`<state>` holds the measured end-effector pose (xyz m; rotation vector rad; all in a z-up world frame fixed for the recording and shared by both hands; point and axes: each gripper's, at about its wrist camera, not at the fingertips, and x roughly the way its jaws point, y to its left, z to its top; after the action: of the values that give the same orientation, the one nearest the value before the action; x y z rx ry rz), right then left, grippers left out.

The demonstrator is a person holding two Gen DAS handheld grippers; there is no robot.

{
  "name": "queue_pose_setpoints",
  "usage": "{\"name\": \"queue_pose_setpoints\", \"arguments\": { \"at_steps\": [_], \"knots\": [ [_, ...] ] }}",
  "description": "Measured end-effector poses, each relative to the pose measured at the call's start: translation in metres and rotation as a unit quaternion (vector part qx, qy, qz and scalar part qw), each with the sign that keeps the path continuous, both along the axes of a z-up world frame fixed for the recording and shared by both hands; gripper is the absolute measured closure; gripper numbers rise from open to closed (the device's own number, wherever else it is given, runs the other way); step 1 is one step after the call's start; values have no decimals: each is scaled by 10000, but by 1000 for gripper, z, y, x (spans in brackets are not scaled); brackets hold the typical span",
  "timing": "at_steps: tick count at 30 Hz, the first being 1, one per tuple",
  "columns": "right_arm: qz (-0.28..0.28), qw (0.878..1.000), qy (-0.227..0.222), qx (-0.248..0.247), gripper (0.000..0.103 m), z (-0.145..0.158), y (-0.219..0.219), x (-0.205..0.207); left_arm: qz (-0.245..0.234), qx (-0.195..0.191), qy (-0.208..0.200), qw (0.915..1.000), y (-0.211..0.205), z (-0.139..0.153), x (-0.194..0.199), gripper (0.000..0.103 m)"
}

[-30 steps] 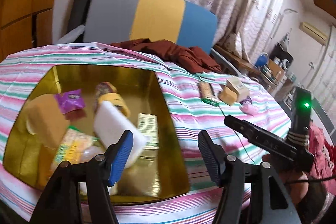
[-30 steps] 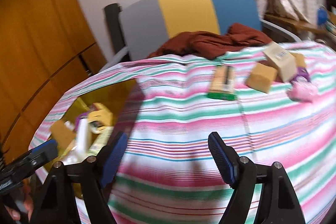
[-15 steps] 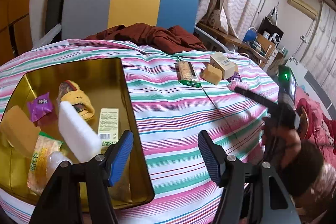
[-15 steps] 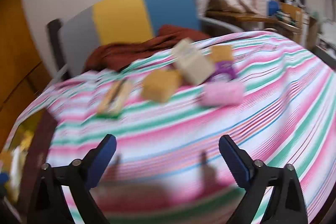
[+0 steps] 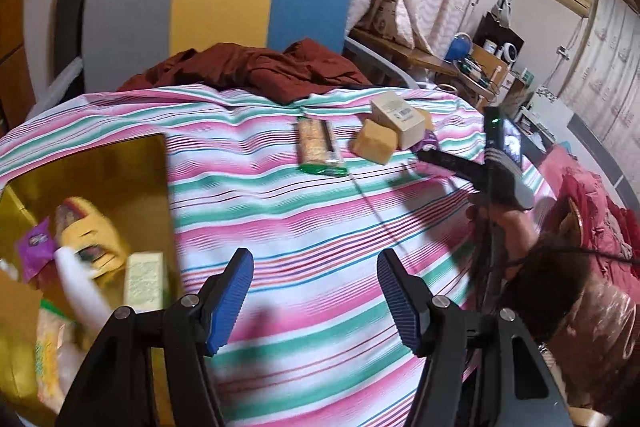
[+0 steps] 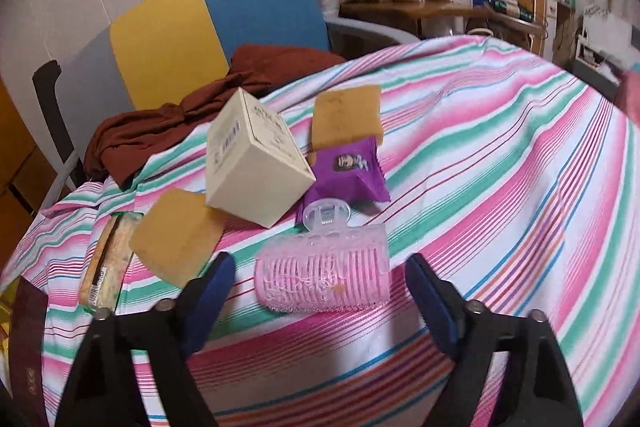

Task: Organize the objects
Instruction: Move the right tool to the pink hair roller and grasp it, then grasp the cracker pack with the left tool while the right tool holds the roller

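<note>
My right gripper (image 6: pixel 320 291) is open, its fingers on either side of a pink hair roller (image 6: pixel 322 279) with a clear clip, lying on the striped cloth. Behind the roller lie a purple snack packet (image 6: pixel 352 167), a cream box (image 6: pixel 256 155) and two tan sponges (image 6: pixel 176 235) (image 6: pixel 346 117). A cracker pack (image 6: pixel 106 263) lies to the left. My left gripper (image 5: pixel 314 291) is open and empty above the cloth, right of the gold tray (image 5: pixel 100 163), which holds several items. The right gripper also shows in the left wrist view (image 5: pixel 436 159).
A striped cloth (image 5: pixel 280 211) covers the round table. A brown garment (image 5: pixel 256 71) lies at the far edge in front of a grey, yellow and blue chair (image 5: pixel 216 3). A cluttered desk (image 6: pixel 504 11) stands at the far right. A dark red booklet (image 6: pixel 28 347) lies at the left.
My right gripper has swung right from the tray side and closed in on the pink roller. My left gripper has shifted right, away from the gold tray. Both stay open.
</note>
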<state>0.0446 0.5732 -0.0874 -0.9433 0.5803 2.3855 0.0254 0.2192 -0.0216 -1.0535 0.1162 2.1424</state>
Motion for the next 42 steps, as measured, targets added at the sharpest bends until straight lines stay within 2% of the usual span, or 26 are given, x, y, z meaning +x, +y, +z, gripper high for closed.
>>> {"name": "queue_pose_setpoints", "arguments": {
  "at_steps": [1,5,11,18,26,33,34,36,42],
  "knots": [
    [31,10000,-35,-40,33,-3,1,-2,-34,-4,-32,10000,7,-1,-3,37],
    [43,10000,22,7,36,-6,-3,2,-124,-6,-147,9998,34,-7,-17,37],
    [-42,9999,70,79,36,-8,-4,4,66,-235,-458,9987,82,-28,-62,37],
    [-53,9999,79,140,36,-10,-4,2,128,-610,-444,9971,130,-43,-109,36],
    [-58,9998,148,118,36,-11,-3,3,115,-944,-450,9945,167,-74,-139,36],
    [-74,9997,131,193,36,-12,-5,3,46,-839,411,9956,170,-82,-123,36],
    [-75,9997,137,193,36,-12,-5,3,29,-864,490,9951,170,-82,-121,37],
    [-77,9997,140,203,36,-12,-5,3,94,-937,621,9936,167,-82,-119,50],
    [-88,9995,92,290,36,-11,-7,3,41,-974,888,9913,158,-82,-108,51]
  ]
}}
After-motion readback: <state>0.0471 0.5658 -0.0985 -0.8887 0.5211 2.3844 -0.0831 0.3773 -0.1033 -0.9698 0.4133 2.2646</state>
